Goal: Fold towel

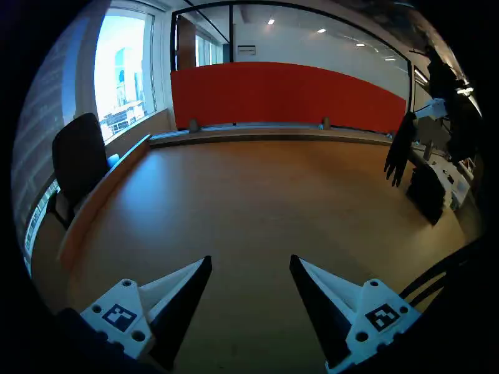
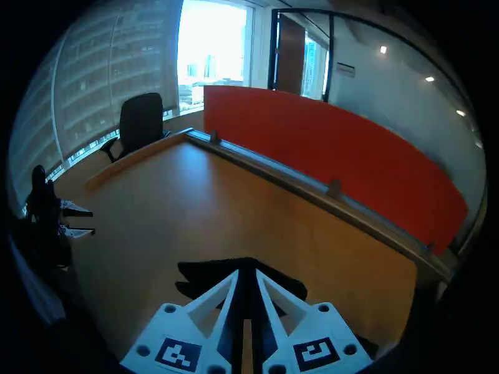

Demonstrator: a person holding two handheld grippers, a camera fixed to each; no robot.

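Observation:
A dark towel [image 1: 398, 149] hangs limp in the air at the far right of the left gripper view, held from above by my right gripper [image 1: 435, 110]. In the right gripper view, my right gripper [image 2: 247, 269] is shut with the towel [image 2: 199, 275] pinched between its fingertips, and the cloth spreads out below them over the wooden table [image 2: 187, 206]. My left gripper [image 1: 249, 265] is open above the bare table [image 1: 249, 193] with nothing between its fingers. It also appears far off at the left edge of the right gripper view [image 2: 73, 221], held by a dark-sleeved arm.
An orange divider panel [image 1: 287, 93] runs along the table's far edge. A black office chair [image 1: 78, 159] stands at the left by the windows. A raised wooden ledge [image 1: 106, 187] borders the table's left side. Dark items [image 1: 429, 190] sit at the right.

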